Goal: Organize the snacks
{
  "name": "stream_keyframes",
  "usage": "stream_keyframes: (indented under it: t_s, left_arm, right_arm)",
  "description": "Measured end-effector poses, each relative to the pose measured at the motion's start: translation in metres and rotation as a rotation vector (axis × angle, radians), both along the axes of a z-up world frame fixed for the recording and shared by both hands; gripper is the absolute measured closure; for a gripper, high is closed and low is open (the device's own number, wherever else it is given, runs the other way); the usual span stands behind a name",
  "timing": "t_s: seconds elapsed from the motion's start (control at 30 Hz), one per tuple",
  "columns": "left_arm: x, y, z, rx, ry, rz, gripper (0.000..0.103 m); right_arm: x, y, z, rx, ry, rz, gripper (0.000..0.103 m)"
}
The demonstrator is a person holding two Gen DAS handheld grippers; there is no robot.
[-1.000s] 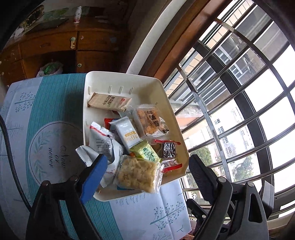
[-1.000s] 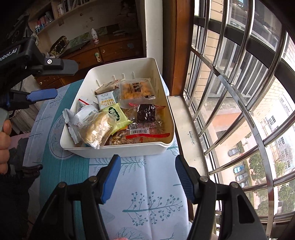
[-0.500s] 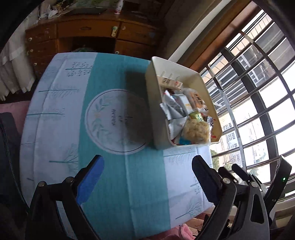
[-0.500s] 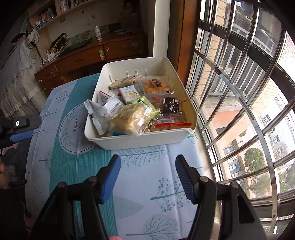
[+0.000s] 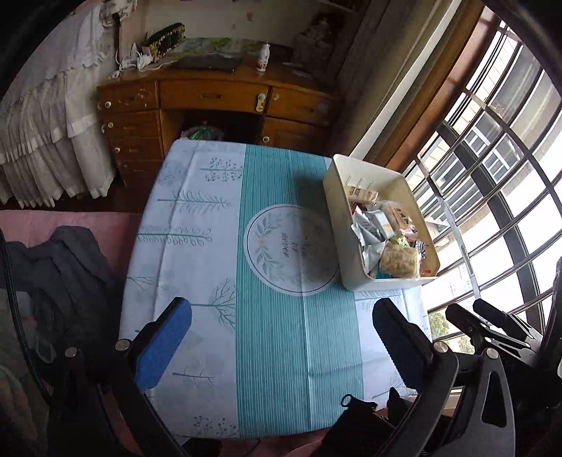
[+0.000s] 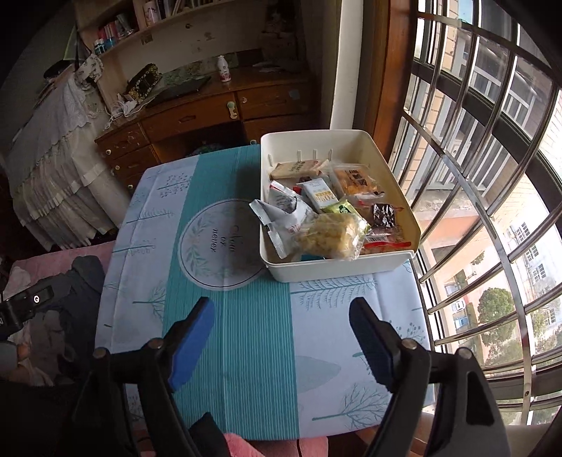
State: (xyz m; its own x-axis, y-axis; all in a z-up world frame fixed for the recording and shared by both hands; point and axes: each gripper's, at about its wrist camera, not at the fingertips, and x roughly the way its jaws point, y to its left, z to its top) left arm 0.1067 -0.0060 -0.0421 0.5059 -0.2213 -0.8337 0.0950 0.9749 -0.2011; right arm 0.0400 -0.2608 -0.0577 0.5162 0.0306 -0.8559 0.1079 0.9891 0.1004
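All snack packets (image 6: 326,214) piled inside white bin (image 6: 337,269); none loose on desk (image 6: 246,351) beside bin. Left tool (image 5: 281,337) and right tool (image 6: 281,330) just widened, empty. Probably finished.

A wooden desk (image 6: 196,116) with drawers stands against the far wall, shelves (image 6: 147,21) above it — a white frilled cloth (image 5: 45,116) hangs to its left. Daylight pours through the barred window (image 6: 484,182) beside the table's teal-striped cloth (image 5: 267,281).
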Motion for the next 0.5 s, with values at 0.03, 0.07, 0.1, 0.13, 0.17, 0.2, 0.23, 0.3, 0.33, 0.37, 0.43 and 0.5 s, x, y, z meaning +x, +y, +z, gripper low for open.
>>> stream_keyframes:
  t_s: [0.03, 0.07, 0.1, 0.13, 0.17, 0.2, 0.23, 0.3, 0.33, 0.37, 0.43, 0.5]
  left_arm:
    - [-0.003, -0.005, 0.010, 0.006, -0.022, 0.009, 0.001]
    - [-0.007, -0.010, 0.019, 0.011, -0.035, 0.019, 0.001]
    - [-0.010, -0.016, 0.028, 0.004, -0.043, 0.029, 0.001]
    - [-0.012, -0.021, 0.035, -0.007, -0.044, 0.038, 0.001]
    - [-0.014, -0.027, 0.041, -0.015, -0.044, 0.043, 0.001]
    - [-0.017, -0.034, 0.045, -0.014, -0.048, 0.049, 0.001]
    - [-0.021, -0.041, 0.047, 0.012, -0.055, 0.056, 0.001]
    - [-0.028, -0.057, 0.049, 0.071, -0.065, 0.058, 0.001]
    - [-0.031, -0.062, 0.048, 0.080, -0.062, 0.058, 0.001]
    - [-0.034, -0.065, 0.048, 0.090, -0.059, 0.064, 0.001]
    - [-0.039, -0.068, 0.048, 0.122, -0.062, 0.100, 0.001]
    - [-0.045, -0.066, 0.049, 0.148, -0.073, 0.155, 0.001]
  right_arm:
    - [0.001, 0.000, 0.008, 0.000, 0.005, 0.013, 0.023]
    - [0.000, 0.000, 0.015, 0.004, 0.006, 0.023, 0.023]
    - [0.000, -0.002, 0.022, 0.010, 0.003, 0.031, 0.023]
    - [-0.002, -0.004, 0.030, 0.018, 0.007, 0.039, 0.023]
    - [-0.003, -0.005, 0.036, 0.027, 0.009, 0.050, 0.023]
    - [-0.006, -0.006, 0.043, 0.034, 0.011, 0.061, 0.023]
    - [-0.008, -0.007, 0.048, 0.038, 0.010, 0.072, 0.023]
    - [-0.013, -0.010, 0.058, 0.044, 0.002, 0.085, 0.023]
    - [-0.016, -0.011, 0.061, 0.047, 0.004, 0.086, 0.023]
    - [-0.019, -0.013, 0.063, 0.049, 0.007, 0.085, 0.023]
    - [-0.023, -0.016, 0.065, 0.051, 0.000, 0.090, 0.022]
    - [-0.028, -0.017, 0.066, 0.045, -0.021, 0.083, 0.022]
